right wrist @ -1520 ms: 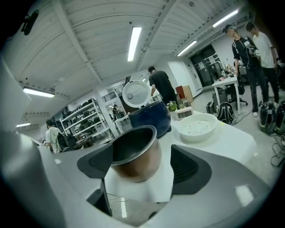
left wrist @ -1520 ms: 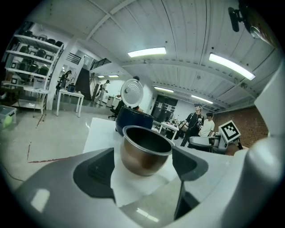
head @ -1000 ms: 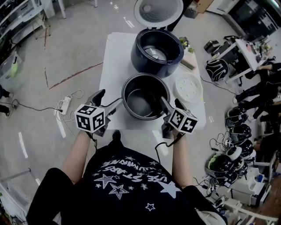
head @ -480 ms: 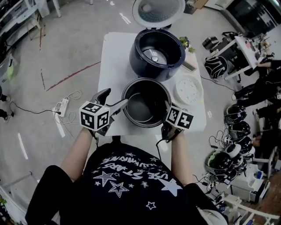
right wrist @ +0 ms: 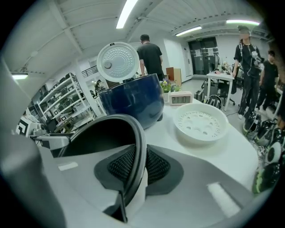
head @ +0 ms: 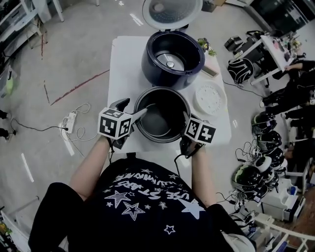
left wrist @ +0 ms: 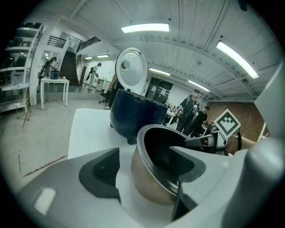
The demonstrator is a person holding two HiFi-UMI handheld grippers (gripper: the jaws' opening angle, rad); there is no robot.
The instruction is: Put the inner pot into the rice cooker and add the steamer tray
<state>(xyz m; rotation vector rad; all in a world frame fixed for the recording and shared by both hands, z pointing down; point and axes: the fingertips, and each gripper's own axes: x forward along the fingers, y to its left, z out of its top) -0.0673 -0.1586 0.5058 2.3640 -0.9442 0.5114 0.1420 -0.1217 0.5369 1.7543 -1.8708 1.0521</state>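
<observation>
The dark metal inner pot point(head: 161, 114) stands on the white table point(head: 125, 64), in front of the dark blue rice cooker point(head: 172, 49), whose lid point(head: 172, 11) is swung up. The white steamer tray point(head: 210, 98) lies to the pot's right. My right gripper point(head: 186, 119) is shut on the pot's right rim, one pad inside and one outside point(right wrist: 136, 164). My left gripper point(head: 133, 108) is open and straddles the left rim point(left wrist: 144, 153): one jaw is inside the pot, and the other is outside with a gap to the wall point(left wrist: 149, 187).
A small clock point(right wrist: 181, 97) and a plant sit at the table's far right edge beside the cooker point(right wrist: 131, 104). Helmets point(head: 266, 133) and cables lie on the floor to the right, a power strip point(head: 73, 118) to the left. People stand in the background.
My left gripper has moved right from beside the pot until its jaws straddle the left rim. The right gripper has kept its hold on the right rim.
</observation>
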